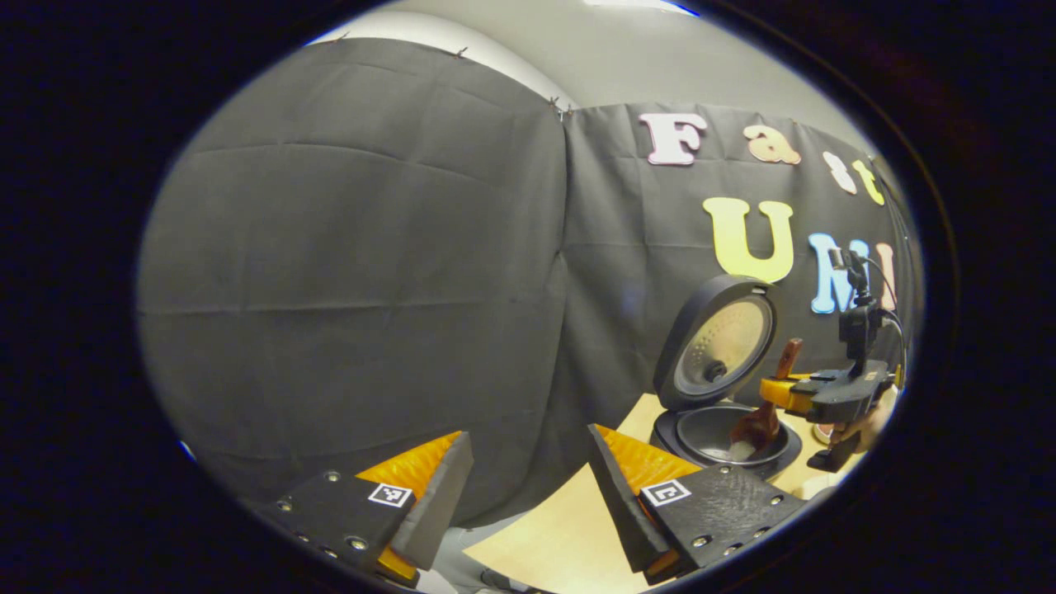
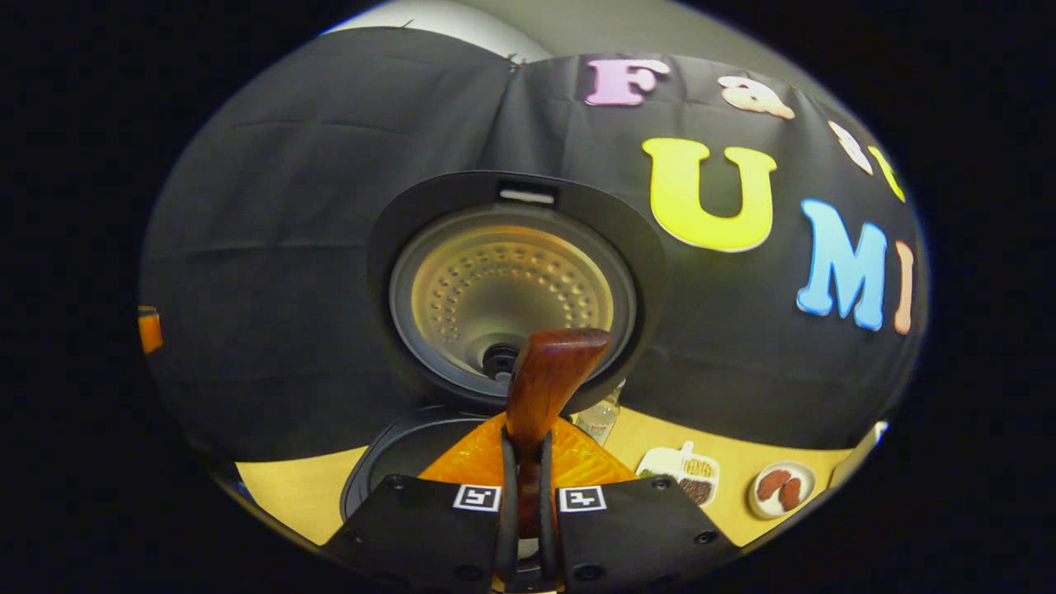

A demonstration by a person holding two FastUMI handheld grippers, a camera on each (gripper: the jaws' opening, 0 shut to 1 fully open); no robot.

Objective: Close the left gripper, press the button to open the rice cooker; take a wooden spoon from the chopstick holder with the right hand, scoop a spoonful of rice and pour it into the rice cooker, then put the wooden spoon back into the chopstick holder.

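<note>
The work surface is a light wooden table (image 1: 569, 528) enclosed by a black cloth wall (image 1: 355, 272), with a pale ceiling above. The rice cooker (image 1: 726, 437) stands on the table with its lid (image 1: 716, 340) raised upright, the perforated inner plate facing forward. In the left gripper view, the left gripper (image 1: 528, 487) hangs at the table's near edge, well apart from the cooker, its fingers spread wide with nothing between them. The right gripper (image 1: 780, 394) is positioned over the open pot, clamped on the wooden spoon (image 1: 759, 421), whose bowl points down into the pot with white rice at its tip. In the right gripper view, the right gripper (image 2: 525, 495) fingers press both sides of the spoon handle (image 2: 544, 388), which rises in front of the lid (image 2: 511, 289). A white sectioned dish (image 2: 685, 474) and a small plate (image 2: 782, 488) sit on the table to the right, behind a clear bottle (image 2: 601, 417).
</note>
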